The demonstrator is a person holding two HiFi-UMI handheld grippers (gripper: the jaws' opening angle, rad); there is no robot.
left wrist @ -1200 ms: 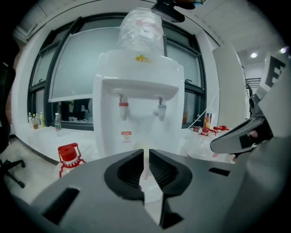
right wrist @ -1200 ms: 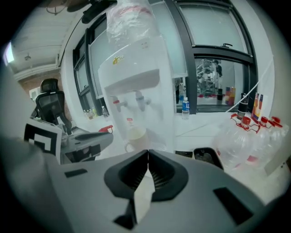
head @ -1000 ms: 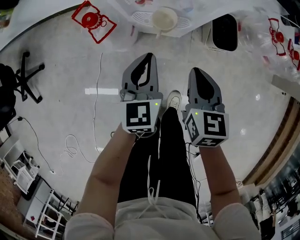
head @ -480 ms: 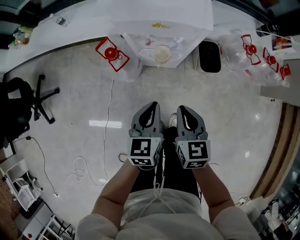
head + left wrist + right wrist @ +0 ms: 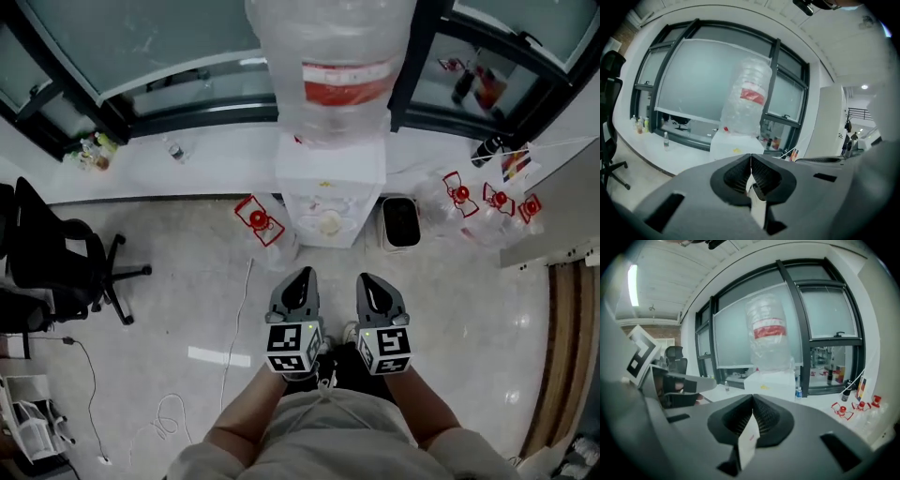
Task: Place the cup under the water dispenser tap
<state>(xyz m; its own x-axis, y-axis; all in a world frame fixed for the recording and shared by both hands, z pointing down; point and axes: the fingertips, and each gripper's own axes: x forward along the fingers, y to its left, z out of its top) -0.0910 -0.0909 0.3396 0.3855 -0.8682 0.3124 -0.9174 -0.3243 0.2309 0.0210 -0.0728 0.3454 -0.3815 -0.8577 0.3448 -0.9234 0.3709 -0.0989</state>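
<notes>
The white water dispenser (image 5: 328,183) stands against the window ledge with a big clear bottle (image 5: 330,52) on top. A pale cup (image 5: 329,223) sits in its tap alcove, on the drip tray. My left gripper (image 5: 301,275) and right gripper (image 5: 367,279) hang side by side over the floor in front of the dispenser, well short of it, both pointing at it. Each is shut with nothing held. In the left gripper view the shut left gripper (image 5: 750,155) faces the bottle (image 5: 747,96); in the right gripper view the shut right gripper (image 5: 753,397) faces the same bottle (image 5: 768,331).
Empty bottles with red caps lie left of the dispenser (image 5: 257,220) and to its right (image 5: 461,196). A dark bin (image 5: 401,222) stands beside the dispenser. An office chair (image 5: 56,267) is at the left. A white cable (image 5: 234,328) runs across the floor. Small bottles (image 5: 94,148) stand on the ledge.
Both grippers have risen and drawn closer together, still shut. The head view has tilted up, so the whole dispenser, its bottle and the windows show now.
</notes>
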